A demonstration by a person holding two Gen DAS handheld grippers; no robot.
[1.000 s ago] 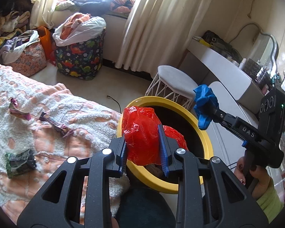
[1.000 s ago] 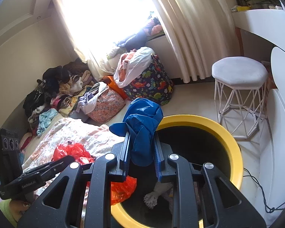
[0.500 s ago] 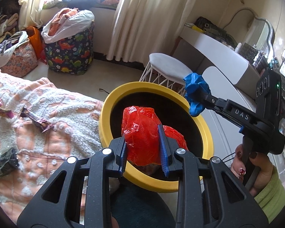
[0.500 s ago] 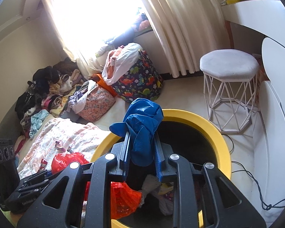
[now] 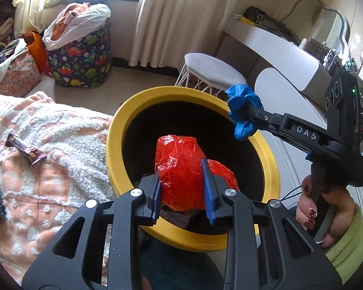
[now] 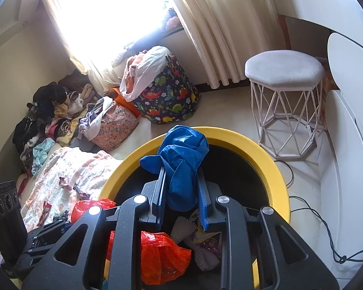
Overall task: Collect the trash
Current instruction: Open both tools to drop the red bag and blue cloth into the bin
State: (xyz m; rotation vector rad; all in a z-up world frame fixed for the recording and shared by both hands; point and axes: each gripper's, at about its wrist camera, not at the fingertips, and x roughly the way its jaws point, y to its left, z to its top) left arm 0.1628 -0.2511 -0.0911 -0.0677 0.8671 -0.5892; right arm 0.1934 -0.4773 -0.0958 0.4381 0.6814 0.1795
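While both hands are hanging over the yellow-rimmed bin (image 5: 157, 96), the big thing to know is that its dark mouth is lying right under the two pieces of trash. The left gripper (image 5: 182, 188) is squeezing a crinkly red plastic bag (image 5: 181, 164), and its blue pads are pressing into the bag on both sides. The bag is sitting over the near part of the bin's mouth, so it looks like it would drop straight in. The right gripper (image 6: 181, 193) is holding a crumpled blue glove (image 6: 181, 159) between its pads, with the glove sticking up and flopping forward past the tips. In the left wrist view, this glove is hanging just over the far right side of the yellow rim, so the left hand looks a bit better placed. The right pads are only a little apart and are hugging the glove. Other trash is already lying inside the bin. More wrappers (image 5: 27, 151) are lying on the fluffy blanket (image 5: 67, 133) beside the bin.
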